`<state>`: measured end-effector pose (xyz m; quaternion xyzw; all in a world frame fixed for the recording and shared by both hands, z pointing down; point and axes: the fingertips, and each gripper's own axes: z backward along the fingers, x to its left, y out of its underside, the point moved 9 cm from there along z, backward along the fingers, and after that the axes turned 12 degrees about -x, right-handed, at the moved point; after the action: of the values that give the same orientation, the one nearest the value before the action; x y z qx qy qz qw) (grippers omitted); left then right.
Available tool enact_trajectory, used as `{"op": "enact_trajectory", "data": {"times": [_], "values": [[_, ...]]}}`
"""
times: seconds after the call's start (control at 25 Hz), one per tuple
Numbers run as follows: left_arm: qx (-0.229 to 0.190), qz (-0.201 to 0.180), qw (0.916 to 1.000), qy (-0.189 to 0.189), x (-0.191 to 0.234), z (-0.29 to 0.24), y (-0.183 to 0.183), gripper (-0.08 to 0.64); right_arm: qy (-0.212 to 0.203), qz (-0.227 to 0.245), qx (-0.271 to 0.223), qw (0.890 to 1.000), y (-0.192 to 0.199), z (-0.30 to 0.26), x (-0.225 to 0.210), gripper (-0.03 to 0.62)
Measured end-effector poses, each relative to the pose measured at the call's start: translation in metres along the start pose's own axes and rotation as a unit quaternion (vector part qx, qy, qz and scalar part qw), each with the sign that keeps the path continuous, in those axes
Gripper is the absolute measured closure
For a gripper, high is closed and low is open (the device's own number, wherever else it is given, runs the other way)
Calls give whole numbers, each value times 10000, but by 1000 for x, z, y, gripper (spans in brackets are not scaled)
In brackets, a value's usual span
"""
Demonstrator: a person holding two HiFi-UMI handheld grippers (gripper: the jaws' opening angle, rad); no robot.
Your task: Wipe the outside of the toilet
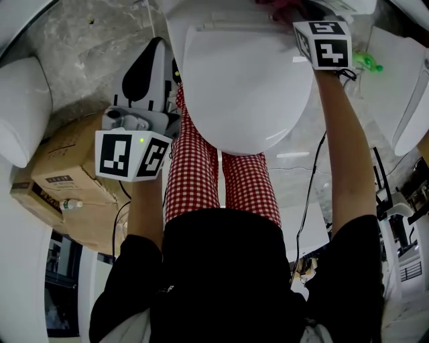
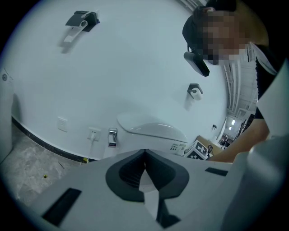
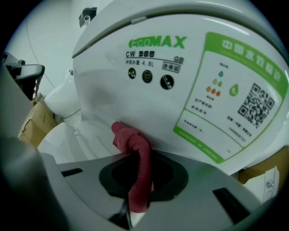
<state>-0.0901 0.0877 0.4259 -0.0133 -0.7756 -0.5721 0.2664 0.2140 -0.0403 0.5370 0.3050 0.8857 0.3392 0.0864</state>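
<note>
The white toilet [image 1: 241,80] stands below me with its lid down. At its far right, my right gripper [image 1: 298,13] is shut on a red cloth [image 1: 278,7]. In the right gripper view the red cloth [image 3: 135,153] runs out between the closed jaws of the right gripper [image 3: 137,180], its bunched end pressed against the toilet's [image 3: 149,85] white outer surface, just below a green-edged label [image 3: 230,94]. My left gripper [image 1: 153,57] hangs left of the bowl, away from it. The left gripper [image 2: 144,155] is shut on nothing and faces a white wall.
Cardboard boxes [image 1: 67,181] lie on the floor at the left beside another white fixture [image 1: 23,107]. More white ceramic [image 1: 409,100] and a green object [image 1: 367,63] sit at the right. A cable [image 1: 312,181] trails over the floor. A second toilet [image 2: 151,131] stands by the wall.
</note>
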Motion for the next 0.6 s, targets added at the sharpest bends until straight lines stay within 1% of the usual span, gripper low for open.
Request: {"op": "enact_trajectory", "data": {"times": [0.2,0.6], "values": [[50,-14,10000,65,-11,-9,3,551,68,-70,3,10000,8,7,-14,537],[95,-70,9996,243,-33,-21,8,551,326,-444,-6,9985,32,27,-38,537]]}}
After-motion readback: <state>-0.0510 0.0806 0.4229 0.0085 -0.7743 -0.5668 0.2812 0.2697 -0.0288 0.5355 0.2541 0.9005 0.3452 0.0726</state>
